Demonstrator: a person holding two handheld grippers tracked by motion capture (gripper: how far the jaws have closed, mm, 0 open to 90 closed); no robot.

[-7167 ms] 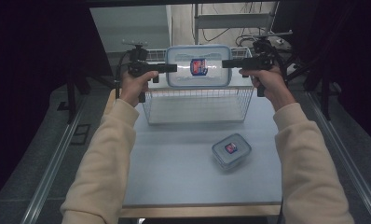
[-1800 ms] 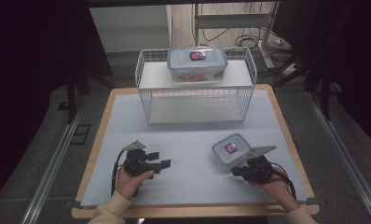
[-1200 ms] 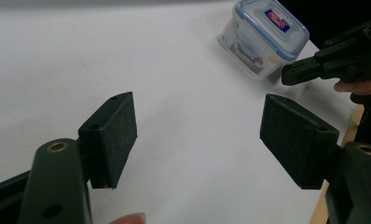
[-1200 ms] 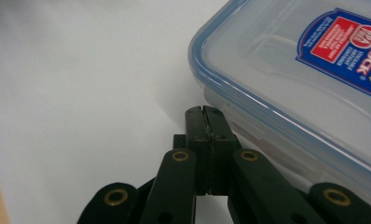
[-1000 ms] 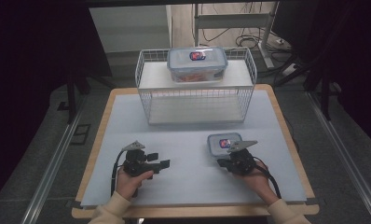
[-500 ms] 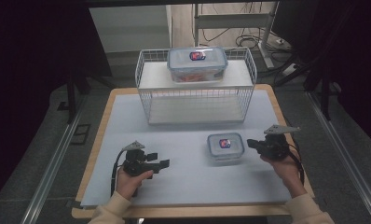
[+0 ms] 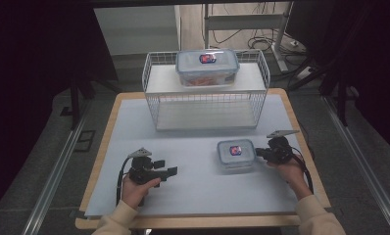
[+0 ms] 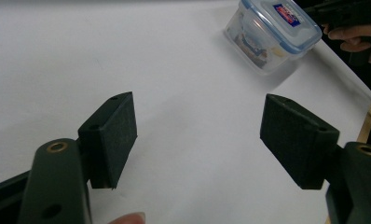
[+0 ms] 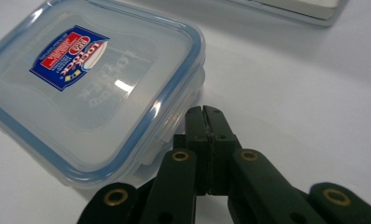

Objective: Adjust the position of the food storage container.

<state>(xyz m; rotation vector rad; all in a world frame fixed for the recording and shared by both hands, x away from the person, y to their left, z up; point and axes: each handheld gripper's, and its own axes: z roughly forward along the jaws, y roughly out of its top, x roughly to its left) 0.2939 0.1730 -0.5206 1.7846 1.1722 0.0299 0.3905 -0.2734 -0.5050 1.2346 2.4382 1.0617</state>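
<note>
While the small container (image 7: pixel 236 153) sits on the table (image 7: pixel 193 196) in the high view, the right gripper (image 7: pixel 259 153) rests against its right side and the left gripper (image 7: pixel 171 171) waits apart; nudging seems the step in hand. Bare table lies between container and wire rack (image 7: pixel 206 95). Left gripper view: jaws wide, empty. Right gripper view: jaws pressed together, empty, tips beside the lid's latch; next calls for opening to grasp.

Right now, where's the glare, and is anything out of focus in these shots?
Right gripper view: a bright glint on the small container's lid, and the shut right gripper looks soft. Left gripper view: the white table is washed out. High view: dark surroundings, the table lit.
</note>
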